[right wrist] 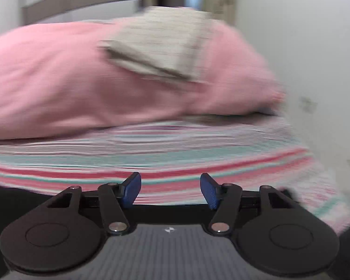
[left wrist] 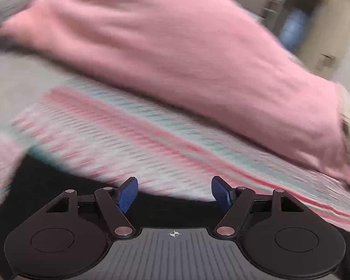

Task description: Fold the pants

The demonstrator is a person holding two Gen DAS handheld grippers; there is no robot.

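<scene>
Nearest, the left tool (left wrist: 174,193) and right tool (right wrist: 170,190) both stand open and empty. Just below them lie the dark pants (left wrist: 58,175) on the striped bedsheet (right wrist: 175,154); beyond the pants, a pink pillow (right wrist: 81,79). A fold looks just released; next needs a fresh grip on the cloth's edge.

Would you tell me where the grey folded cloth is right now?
In the right wrist view the grey folded cloth lies on top of the pink pillow, upper centre, behind the striped sheet.
</scene>
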